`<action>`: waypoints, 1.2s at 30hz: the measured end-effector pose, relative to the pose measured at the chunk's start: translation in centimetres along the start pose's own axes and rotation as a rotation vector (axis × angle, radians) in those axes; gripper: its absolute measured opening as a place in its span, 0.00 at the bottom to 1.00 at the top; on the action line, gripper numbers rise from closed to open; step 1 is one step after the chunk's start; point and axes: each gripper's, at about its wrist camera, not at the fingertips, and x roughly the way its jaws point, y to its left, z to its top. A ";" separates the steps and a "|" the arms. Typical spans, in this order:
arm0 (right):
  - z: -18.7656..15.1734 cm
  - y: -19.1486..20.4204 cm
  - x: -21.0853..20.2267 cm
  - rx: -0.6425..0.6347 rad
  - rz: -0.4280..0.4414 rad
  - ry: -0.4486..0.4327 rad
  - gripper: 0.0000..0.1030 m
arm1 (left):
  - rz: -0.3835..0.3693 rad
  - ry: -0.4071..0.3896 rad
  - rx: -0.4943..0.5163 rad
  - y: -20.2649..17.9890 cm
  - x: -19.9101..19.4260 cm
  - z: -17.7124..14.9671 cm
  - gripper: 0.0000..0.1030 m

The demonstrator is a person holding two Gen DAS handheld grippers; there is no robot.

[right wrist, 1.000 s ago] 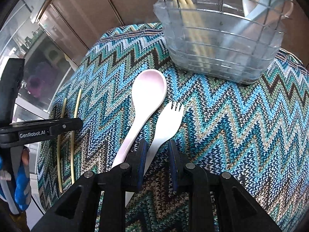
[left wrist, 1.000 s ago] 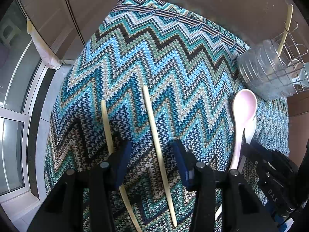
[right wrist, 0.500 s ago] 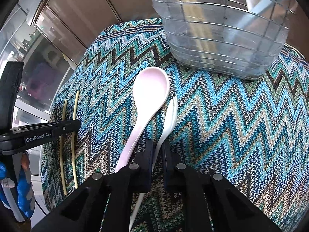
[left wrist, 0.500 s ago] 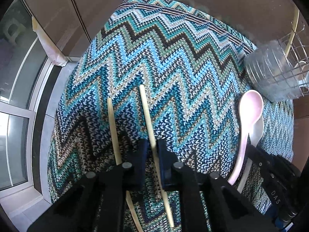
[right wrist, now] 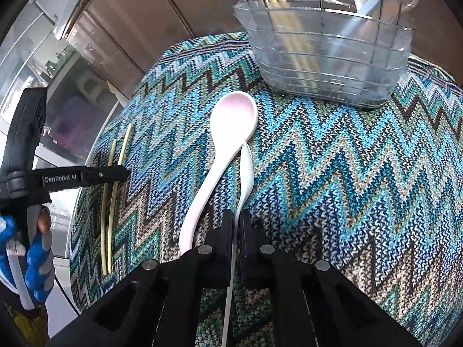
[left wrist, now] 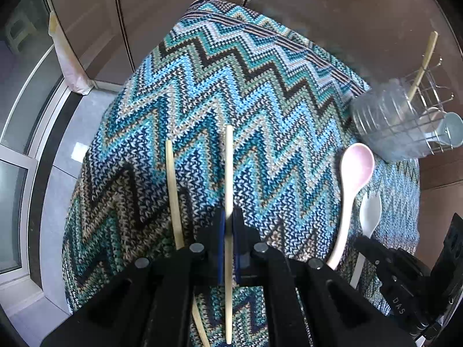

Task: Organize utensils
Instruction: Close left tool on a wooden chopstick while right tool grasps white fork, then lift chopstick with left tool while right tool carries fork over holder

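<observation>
My left gripper (left wrist: 228, 225) is shut on a pale chopstick (left wrist: 228, 170) that runs straight ahead between its pads. A second chopstick (left wrist: 173, 190) lies on the zigzag cloth just to its left. My right gripper (right wrist: 236, 225) is shut on the handle of a white fork (right wrist: 246, 170), now turned on edge. A pink spoon (right wrist: 228, 133) lies against the fork's left side. In the left wrist view the spoon (left wrist: 354, 173) and fork (left wrist: 370, 211) sit at the right, with the right gripper (left wrist: 376, 256) behind them.
A wire utensil rack with a clear plastic liner (right wrist: 327, 46) stands at the cloth's far edge, holding chopsticks and a white cup. The zigzag cloth (left wrist: 231, 86) covers the table. A gloved hand (right wrist: 34, 248) holds the left gripper (right wrist: 123, 172) at the left.
Both grippers closed: the left one from wide open onto the chopstick, which now points straight ahead; the right one onto the fork's handle, rolling the fork from flat onto its edge.
</observation>
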 end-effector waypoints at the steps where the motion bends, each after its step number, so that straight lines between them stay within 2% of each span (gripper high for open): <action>1: -0.2 0.0 -0.5 -0.005 0.003 -0.008 0.04 | 0.000 -0.002 -0.001 0.0 -0.1 -0.1 0.05; 7: -1.2 -0.3 -3.6 -0.034 0.025 -0.074 0.04 | -0.019 -0.036 -0.007 -0.2 -2.1 -1.0 0.04; 10: -1.1 -0.4 -5.9 -0.049 0.039 -0.131 0.03 | -0.060 -0.079 -0.003 -0.6 -4.0 -1.2 0.04; 19: 2.8 -0.9 -16.5 -0.078 0.010 -0.429 0.03 | -0.234 -0.350 0.103 -6.6 -13.7 0.7 0.04; 24: 6.1 -0.7 -20.8 -0.090 -0.007 -0.609 0.03 | -0.383 -0.522 0.150 -11.1 -18.1 3.1 0.04; 28: 8.9 -0.1 -22.8 -0.124 -0.045 -0.795 0.03 | -0.431 -0.666 0.160 -14.4 -19.2 5.0 0.04; 31: 10.6 -0.5 -22.3 -0.116 -0.077 -0.890 0.03 | -0.446 -0.740 0.172 -16.8 -18.3 6.5 0.05; 36: 12.5 -2.8 -19.6 -0.079 -0.153 -0.960 0.03 | -0.407 -0.804 0.199 -19.6 -14.9 8.4 0.05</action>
